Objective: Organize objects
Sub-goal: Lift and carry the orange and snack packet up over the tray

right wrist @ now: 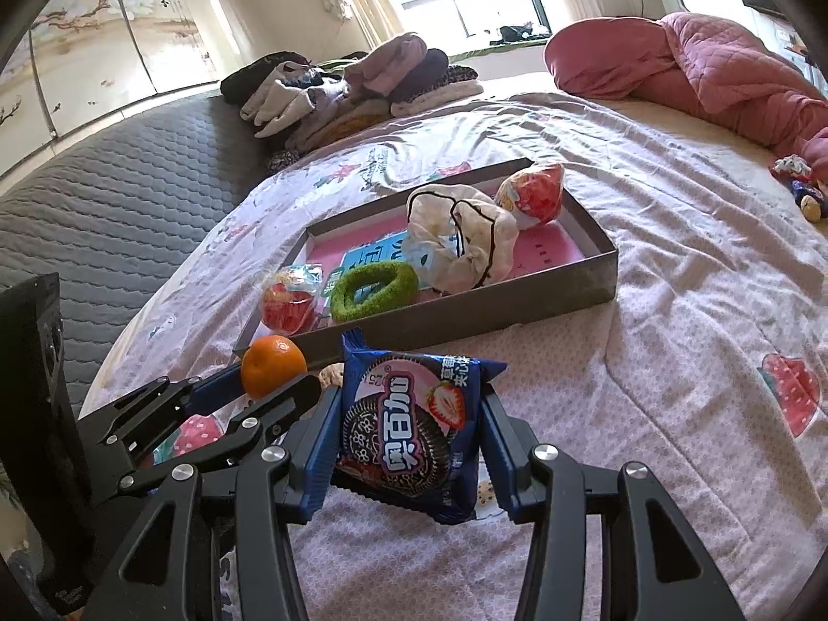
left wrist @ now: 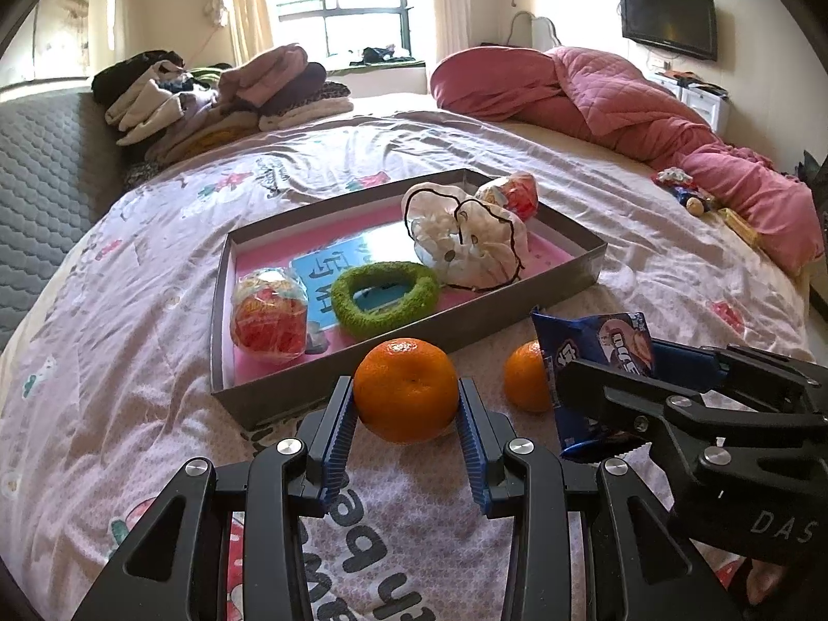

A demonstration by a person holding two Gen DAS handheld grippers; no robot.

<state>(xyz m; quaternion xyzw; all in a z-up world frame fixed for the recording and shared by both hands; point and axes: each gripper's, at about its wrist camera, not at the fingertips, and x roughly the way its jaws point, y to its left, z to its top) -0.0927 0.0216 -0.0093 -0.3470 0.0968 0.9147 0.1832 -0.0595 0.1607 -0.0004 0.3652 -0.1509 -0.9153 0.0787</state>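
My left gripper (left wrist: pixel 406 385) is shut on an orange (left wrist: pixel 406 393) just in front of the near wall of a grey tray (left wrist: pixel 585 269) with a pink floor. The orange (right wrist: pixel 273 366) and the left gripper (right wrist: pixel 264 383) show at left in the right wrist view. A second orange (left wrist: pixel 525 375) lies on the sheet to the right. My right gripper (right wrist: pixel 409 396) is shut on a blue cookie packet (right wrist: pixel 409 424), held upright before the tray (right wrist: pixel 569 290). In the tray lie two red snack packs (left wrist: pixel 269 315), a green scrunchie (left wrist: pixel 385 292) and a white scrunchie (left wrist: pixel 466 238).
Everything sits on a bed with a pale printed sheet (left wrist: pixel 129 310). A pile of folded clothes (left wrist: pixel 222 98) lies at the far left, a pink quilt (left wrist: pixel 621 98) at the far right. Small wrapped items (left wrist: pixel 683 191) lie near the quilt. A grey mattress (left wrist: pixel 46 196) borders the left.
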